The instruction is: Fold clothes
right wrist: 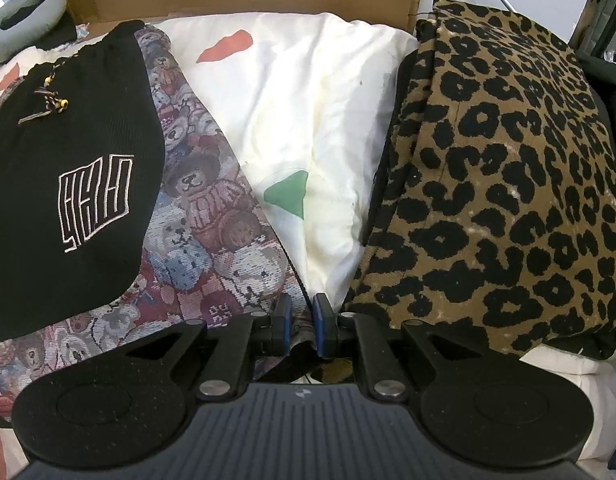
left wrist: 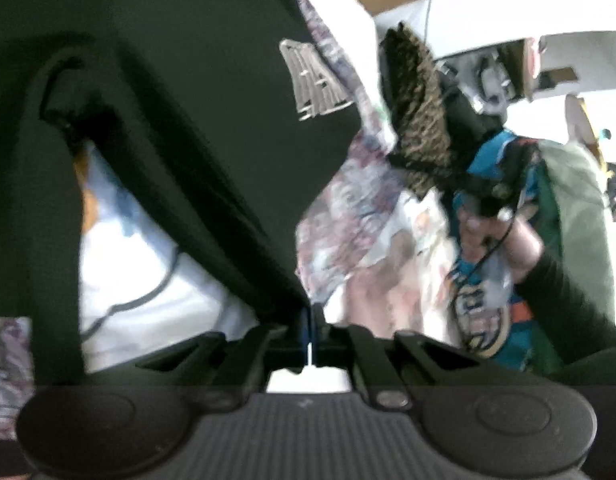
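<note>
The left gripper (left wrist: 310,320) has its jaws closed on an edge of the black knitted garment with a white outlined logo (left wrist: 212,92), which rises from the jaws and fills the left half of its view. The right gripper (right wrist: 300,322) stands slightly apart at the jaws, with a fold of the teddy-bear patterned woven fabric (right wrist: 212,216) between the blue pads (right wrist: 319,326); whether it really pinches it I cannot tell.

In the right view the black garment lies on the teddy-bear fabric, up and to the left of that gripper. A leopard-print cloth (right wrist: 504,184) lies to its right.

To fold well, I think both edges should be kept taut and level, so no crease forms.
</note>
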`<state>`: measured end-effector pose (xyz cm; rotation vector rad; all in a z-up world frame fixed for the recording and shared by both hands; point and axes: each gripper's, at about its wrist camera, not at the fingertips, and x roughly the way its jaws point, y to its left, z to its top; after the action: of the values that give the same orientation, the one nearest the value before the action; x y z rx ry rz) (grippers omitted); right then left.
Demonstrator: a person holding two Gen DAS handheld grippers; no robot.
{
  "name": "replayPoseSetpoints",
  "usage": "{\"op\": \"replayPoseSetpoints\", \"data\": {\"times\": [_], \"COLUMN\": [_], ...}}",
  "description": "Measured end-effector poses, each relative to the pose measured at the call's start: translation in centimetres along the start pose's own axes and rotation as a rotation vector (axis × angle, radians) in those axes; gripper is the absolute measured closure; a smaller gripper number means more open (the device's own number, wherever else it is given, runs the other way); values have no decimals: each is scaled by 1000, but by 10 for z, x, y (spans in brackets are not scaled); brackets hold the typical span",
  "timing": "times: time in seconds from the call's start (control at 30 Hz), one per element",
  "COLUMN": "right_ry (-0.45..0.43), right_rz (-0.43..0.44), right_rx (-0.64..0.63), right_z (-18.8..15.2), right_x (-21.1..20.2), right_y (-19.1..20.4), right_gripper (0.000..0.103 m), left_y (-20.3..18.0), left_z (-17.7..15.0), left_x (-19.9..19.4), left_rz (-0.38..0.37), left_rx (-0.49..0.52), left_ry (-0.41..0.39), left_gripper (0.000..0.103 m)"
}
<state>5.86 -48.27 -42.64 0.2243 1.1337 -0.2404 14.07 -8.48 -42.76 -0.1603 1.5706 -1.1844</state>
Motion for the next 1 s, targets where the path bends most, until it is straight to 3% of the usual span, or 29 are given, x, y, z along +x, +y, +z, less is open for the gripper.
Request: {"op": "replayPoseSetpoints", "data": {"times": [0.13, 0.2, 0.47, 0.67, 0.77, 0.87, 1.0], "right_ry": [-2, -5, -13, -18, -18, -15, -8], "right_rz": [-1, -2, -3, -6, -7, -15, -36], "right_rx": [-4, -6, -8, -6, -9, -18, -41], "right_z": [-1, -1, -3, -4, -5, -5, -3], "right_x": [1, 1, 0, -1, -1, -1, -3], "right_y": [0, 1, 0, 1, 1, 2, 7], "right_gripper": [90, 90, 90, 90, 90, 91, 101], "left_y": [0, 0, -14, -18, -14, -19, -25], "left_z": [-6, -9, -20, -22, -22, -24, -26], "left_x": [7, 10, 7, 28, 36, 34, 27], "left_rz": [126, 189, 155, 170, 174, 175, 174], "left_rx": [32, 48, 42, 57, 31, 81, 124], "left_ry": [38, 57, 65, 105, 111, 124, 147], "left_gripper": [101, 90, 89, 86, 100, 100, 101]}}
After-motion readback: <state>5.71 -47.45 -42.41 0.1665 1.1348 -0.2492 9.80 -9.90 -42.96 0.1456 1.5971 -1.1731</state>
